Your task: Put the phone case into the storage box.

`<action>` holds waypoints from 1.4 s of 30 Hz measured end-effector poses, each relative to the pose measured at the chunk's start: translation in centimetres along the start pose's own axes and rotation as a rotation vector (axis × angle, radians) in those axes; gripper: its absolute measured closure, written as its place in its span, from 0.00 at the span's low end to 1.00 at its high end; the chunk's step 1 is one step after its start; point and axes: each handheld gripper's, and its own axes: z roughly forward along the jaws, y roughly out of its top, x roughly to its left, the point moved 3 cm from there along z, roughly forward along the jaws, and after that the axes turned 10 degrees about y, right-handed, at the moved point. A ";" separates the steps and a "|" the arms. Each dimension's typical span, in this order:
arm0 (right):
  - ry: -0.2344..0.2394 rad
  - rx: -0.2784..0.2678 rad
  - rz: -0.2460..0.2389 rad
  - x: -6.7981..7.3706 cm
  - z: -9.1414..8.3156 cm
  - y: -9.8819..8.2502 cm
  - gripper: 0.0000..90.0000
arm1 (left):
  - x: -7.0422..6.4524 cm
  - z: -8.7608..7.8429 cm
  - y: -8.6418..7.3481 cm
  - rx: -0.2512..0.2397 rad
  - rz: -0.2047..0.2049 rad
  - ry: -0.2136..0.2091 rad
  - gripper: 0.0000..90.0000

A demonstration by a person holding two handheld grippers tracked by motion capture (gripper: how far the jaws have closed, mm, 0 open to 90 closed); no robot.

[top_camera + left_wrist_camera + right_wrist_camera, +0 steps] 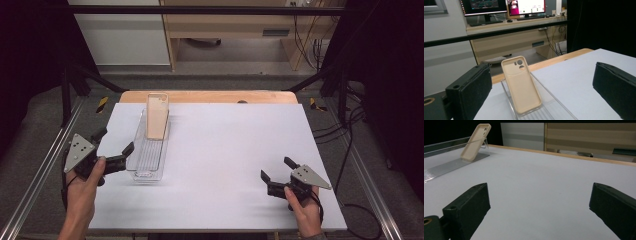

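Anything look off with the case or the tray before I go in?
The phone case isn't lying flat: it leans tilted in the clear tray, its top above the tray's far end wall. Nothing looks spilled or damaged. Both the left gripper and right gripper are open and empty.

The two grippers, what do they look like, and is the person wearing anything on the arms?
Each of them, left gripper and right gripper, has two blocky black jaws and a grey three-cornered plate with small dark holes on top. A black cable trails from each. The forearms look bare, though a dark cuff edge may show at the right wrist.
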 end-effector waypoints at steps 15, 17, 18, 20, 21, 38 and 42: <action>0.006 0.003 0.004 0.2 0.2 -0.1 0.03 | 3.2 -1.5 -1.5 -0.027 -0.050 0.048 0.02; 0.007 0.005 0.004 0.2 0.3 -0.1 0.03 | 3.5 -1.5 -1.9 -0.028 -0.068 0.054 0.02; 0.007 0.005 0.006 0.2 0.3 -0.1 0.03 | 3.7 -1.6 -2.1 -0.027 -0.073 0.055 0.02; 0.008 0.003 0.006 0.2 0.3 -0.1 0.03 | 3.9 -1.6 -2.6 -0.026 -0.080 0.059 0.03; 0.007 0.004 0.006 0.2 0.3 -0.1 0.03 | 4.0 -1.6 -2.8 -0.023 -0.081 0.061 0.03; 0.000 0.013 -0.001 0.2 0.4 -0.2 0.03 | 5.5 -2.3 -5.7 -0.010 -0.114 0.086 0.03; 0.002 0.013 -0.003 0.3 0.4 -0.2 0.03 | 5.5 -2.5 -6.3 -0.010 -0.114 0.078 0.03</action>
